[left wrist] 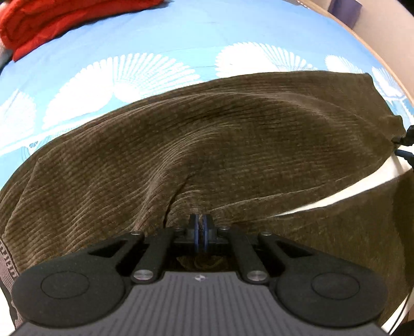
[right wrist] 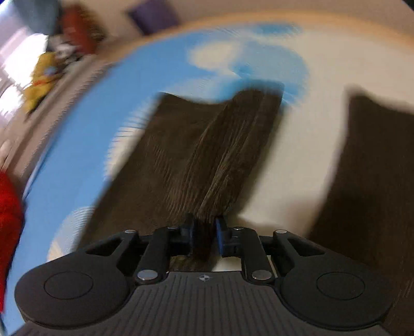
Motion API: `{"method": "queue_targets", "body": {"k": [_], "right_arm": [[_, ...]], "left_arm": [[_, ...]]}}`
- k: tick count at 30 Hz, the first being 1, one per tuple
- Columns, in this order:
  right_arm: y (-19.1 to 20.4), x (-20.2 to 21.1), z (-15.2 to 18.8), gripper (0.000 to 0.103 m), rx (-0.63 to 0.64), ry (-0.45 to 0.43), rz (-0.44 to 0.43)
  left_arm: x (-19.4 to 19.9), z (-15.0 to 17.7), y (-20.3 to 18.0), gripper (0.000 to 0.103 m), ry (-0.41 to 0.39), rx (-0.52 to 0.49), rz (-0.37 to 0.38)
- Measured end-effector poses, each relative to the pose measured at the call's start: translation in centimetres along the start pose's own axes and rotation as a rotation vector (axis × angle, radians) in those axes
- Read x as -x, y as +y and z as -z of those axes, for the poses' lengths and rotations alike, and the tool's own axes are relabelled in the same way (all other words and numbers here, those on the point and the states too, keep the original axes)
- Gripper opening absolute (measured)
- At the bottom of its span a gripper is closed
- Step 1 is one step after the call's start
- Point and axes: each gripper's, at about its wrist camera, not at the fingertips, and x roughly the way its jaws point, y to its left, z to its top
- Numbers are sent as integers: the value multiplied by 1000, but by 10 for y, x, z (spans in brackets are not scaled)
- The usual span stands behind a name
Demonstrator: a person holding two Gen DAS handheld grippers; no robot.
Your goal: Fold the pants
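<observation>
Brown corduroy pants (left wrist: 207,134) lie spread across a blue bed sheet (left wrist: 155,38), one layer lifted and folded over. My left gripper (left wrist: 201,227) points steeply down and is shut on a pinch of the pants' near edge, with fabric puckering out from its pads. In the blurred right wrist view, a taut bunch of the pants (right wrist: 207,155) runs away from my right gripper (right wrist: 204,232), whose blue pads hold that thick fold between them. Another part of the pants (right wrist: 367,168) lies to the right on a white surface.
A red folded cloth (left wrist: 64,23) lies on the sheet at the far left. The bed's wooden edge (left wrist: 375,38) curves along the far right. A purple object (right wrist: 152,15) and a yellow toy (right wrist: 44,75) sit beyond the bed.
</observation>
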Motion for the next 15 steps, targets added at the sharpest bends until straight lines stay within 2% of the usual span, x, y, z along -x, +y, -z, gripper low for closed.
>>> {"method": "queue_targets", "body": {"k": [2,5,7,10,11,12,15], "right_arm": [[-13,-3,-11,25,-33,-34,17],[-34,-11,-38,28,-106,-66,-6],[-41,-25,-44,31,-126,-51,-33],[-41,-32,-55,31,-60,-43,-71],[-37,-34,-57,31,-25,-41,-74],[-34,-33,-56,13,3,-49,-51],[-32,-25,-58,7,25,-108,46]], "left_arm": [[-2,0,1,5,7,-1,6],[4,-1,-4,7,19,-1,24],[8,-2,-3,21,42,-19,70],[23,-3,1,43,35,-54,162],[30,-4,5,44,29,-55,200],[37,-6,11,44,15,-49,235],[59,-10,38,44,-56,0,264]]}}
